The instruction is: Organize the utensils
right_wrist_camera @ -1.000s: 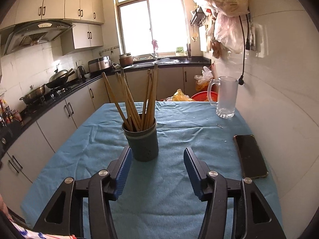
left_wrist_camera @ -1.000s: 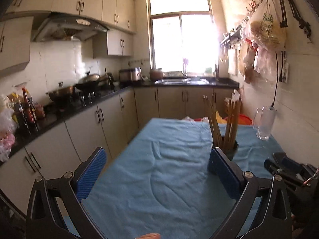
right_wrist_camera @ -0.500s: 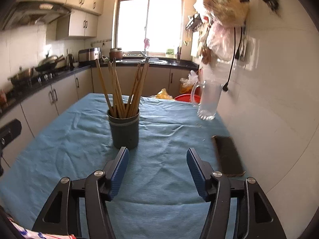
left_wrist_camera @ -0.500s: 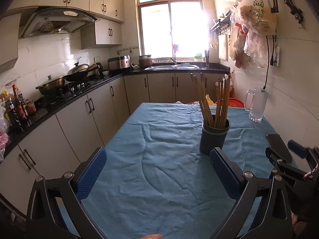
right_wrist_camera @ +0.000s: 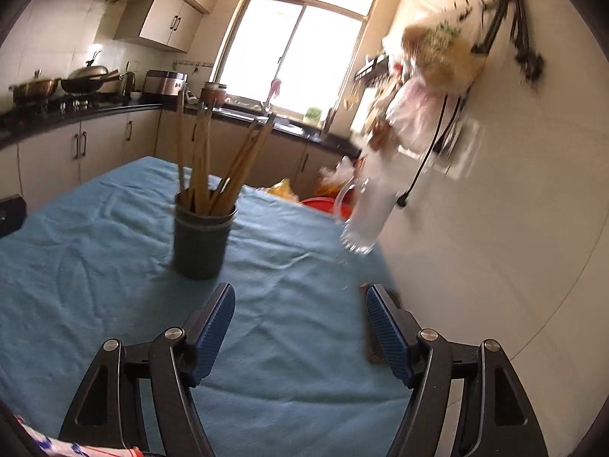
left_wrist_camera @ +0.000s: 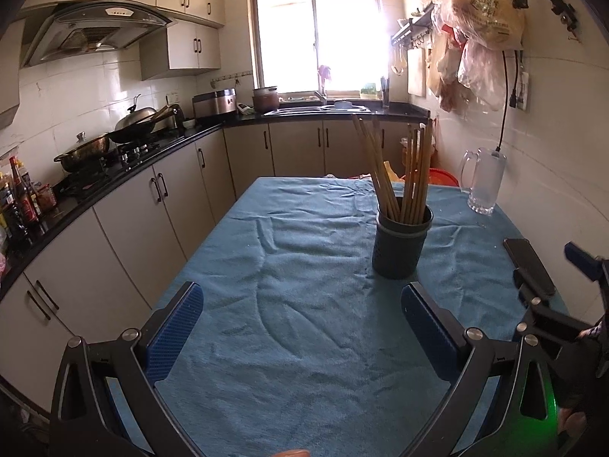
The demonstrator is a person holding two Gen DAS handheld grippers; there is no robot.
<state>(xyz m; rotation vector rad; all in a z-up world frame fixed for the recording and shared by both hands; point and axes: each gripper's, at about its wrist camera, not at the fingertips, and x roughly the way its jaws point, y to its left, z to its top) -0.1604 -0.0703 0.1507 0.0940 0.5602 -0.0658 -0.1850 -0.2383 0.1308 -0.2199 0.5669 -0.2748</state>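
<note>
A dark grey utensil cup [left_wrist_camera: 401,243] stands upright on the blue tablecloth [left_wrist_camera: 297,304], with several wooden chopsticks [left_wrist_camera: 396,175] in it. It also shows in the right wrist view [right_wrist_camera: 201,240], with the chopsticks [right_wrist_camera: 213,163] fanned out. My left gripper [left_wrist_camera: 300,327] is open and empty, well short of the cup, which lies ahead to the right. My right gripper [right_wrist_camera: 300,320] is open and empty, with the cup ahead to the left. The right gripper's body shows at the right edge of the left wrist view [left_wrist_camera: 548,316].
A glass mug [left_wrist_camera: 483,181] stands at the table's far right by the tiled wall [right_wrist_camera: 514,209]. A black phone [left_wrist_camera: 527,264] lies at the right table edge. Kitchen counter with pots [left_wrist_camera: 99,144] runs along the left. Bags [left_wrist_camera: 483,11] hang on the wall.
Both grippers have pulled back from the cup and stayed open. The right gripper has swung to the right and tilted; its view is blurred. The left gripper's view now sits higher.
</note>
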